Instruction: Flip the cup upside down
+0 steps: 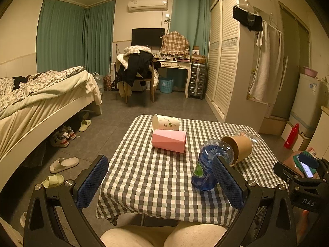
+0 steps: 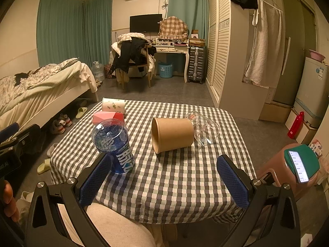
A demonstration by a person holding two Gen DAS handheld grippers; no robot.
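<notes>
Checked cloth in grey and white covers the worktop [image 1: 164, 181], and from the left wrist view the left hand-held gripper [image 1: 160, 183] hovers over the near edge with its blue pads wide apart and nothing between them. Several cups lie on their sides: a white printed paper cup [image 1: 165, 122] at the far edge, a pink faceted cup [image 1: 169, 140] just in front of it, and a brown paper cup [image 1: 239, 147] towards the right edge, mouth facing the near left. A clear glass [image 1: 249, 138] lies touching the brown cup's base end. The blue plastic cup [image 1: 205, 165] already stands mouth down near the right pad.

From the right wrist view, the right hand-held gripper [image 2: 163, 181] is also spread open and empty, above the near edge. The brown paper cup [image 2: 172, 134] lies almost straight ahead of it, well apart, mouth to the left, with the clear glass [image 2: 202, 128] against its far right end. The blue plastic cup [image 2: 114, 144] stands inverted just beyond the left pad.

The brown cup looks the likeliest next target. To do it well, I would approach with the right gripper, pinch the wall mid-body lightly so the paper does not crush, lift clear of the glass, then rotate the mouth downward and set it flat on bare cloth.
</notes>
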